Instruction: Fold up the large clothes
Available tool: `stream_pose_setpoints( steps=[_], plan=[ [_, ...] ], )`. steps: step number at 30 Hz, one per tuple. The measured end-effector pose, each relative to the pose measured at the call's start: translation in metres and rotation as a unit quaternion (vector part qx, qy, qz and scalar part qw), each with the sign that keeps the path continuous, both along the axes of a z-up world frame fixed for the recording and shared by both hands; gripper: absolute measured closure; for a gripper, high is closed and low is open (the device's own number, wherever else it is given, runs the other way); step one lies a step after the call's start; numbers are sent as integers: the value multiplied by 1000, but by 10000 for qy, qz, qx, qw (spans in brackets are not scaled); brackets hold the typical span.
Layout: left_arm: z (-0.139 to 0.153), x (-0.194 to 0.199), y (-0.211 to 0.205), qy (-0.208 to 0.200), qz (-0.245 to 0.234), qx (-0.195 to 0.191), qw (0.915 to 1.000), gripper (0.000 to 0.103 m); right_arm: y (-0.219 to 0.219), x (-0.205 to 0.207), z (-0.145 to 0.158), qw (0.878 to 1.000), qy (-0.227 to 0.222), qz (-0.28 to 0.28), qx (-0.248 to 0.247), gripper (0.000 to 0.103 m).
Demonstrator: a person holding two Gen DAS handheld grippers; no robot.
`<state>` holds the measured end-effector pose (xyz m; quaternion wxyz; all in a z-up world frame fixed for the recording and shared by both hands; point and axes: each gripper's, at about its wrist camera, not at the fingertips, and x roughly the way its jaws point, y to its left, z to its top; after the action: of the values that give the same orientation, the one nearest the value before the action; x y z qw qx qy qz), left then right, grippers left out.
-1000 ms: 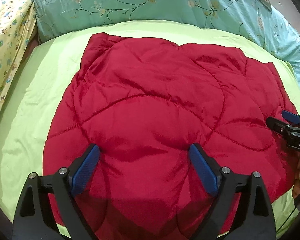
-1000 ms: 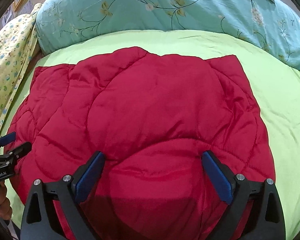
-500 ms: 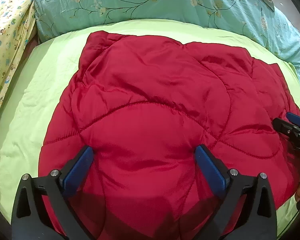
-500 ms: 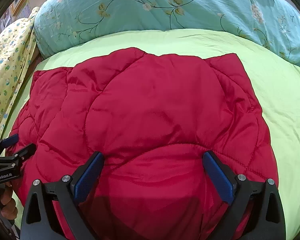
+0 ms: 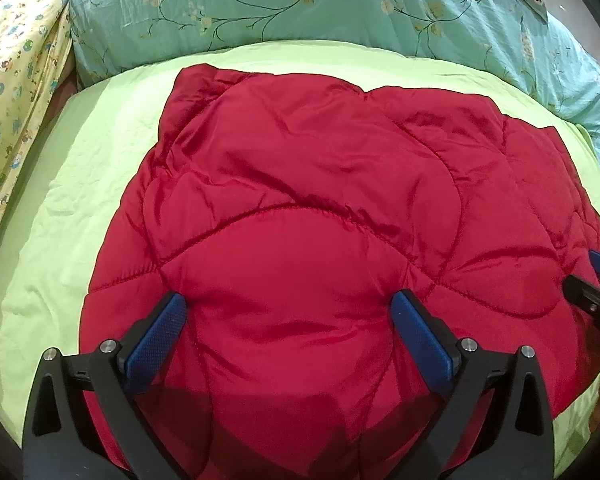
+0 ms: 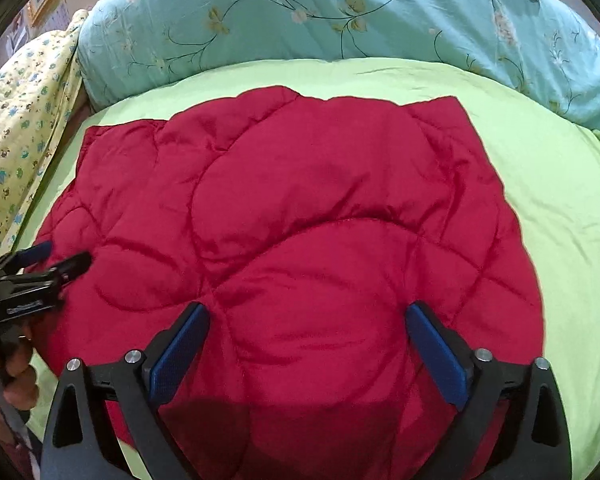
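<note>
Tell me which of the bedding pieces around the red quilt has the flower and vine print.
The teal quilt along the far edge. The green sheet is plain; the yellow blanket carries small cartoon figures.

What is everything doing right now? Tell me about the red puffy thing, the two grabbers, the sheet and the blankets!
red quilted garment: lying spread on the bed, puffy and wrinkled, not gripped.
left gripper: open, over the garment's near part.
right gripper: open, over the garment's near part.
green sheet: spread under the garment, lightly creased.
teal floral blanket: bunched along the far side.
yellow patterned blanket: bunched at the left.
</note>
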<state>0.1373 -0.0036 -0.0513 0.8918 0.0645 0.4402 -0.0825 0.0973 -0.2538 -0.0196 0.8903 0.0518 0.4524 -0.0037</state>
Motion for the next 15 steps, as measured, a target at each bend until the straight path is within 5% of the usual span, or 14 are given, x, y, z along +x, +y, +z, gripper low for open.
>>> stream_pose_setpoints(
  steps=[7, 15],
  plan=[
    [15, -21, 8, 28, -107, -229, 9997, 0, 2, -1, -2, 10000, -45, -23, -23, 0],
    [-1, -11, 6, 131, -138, -209, 9996, 0, 4, -8, 9, 9999, -41, -104, -91, 3]
  ],
)
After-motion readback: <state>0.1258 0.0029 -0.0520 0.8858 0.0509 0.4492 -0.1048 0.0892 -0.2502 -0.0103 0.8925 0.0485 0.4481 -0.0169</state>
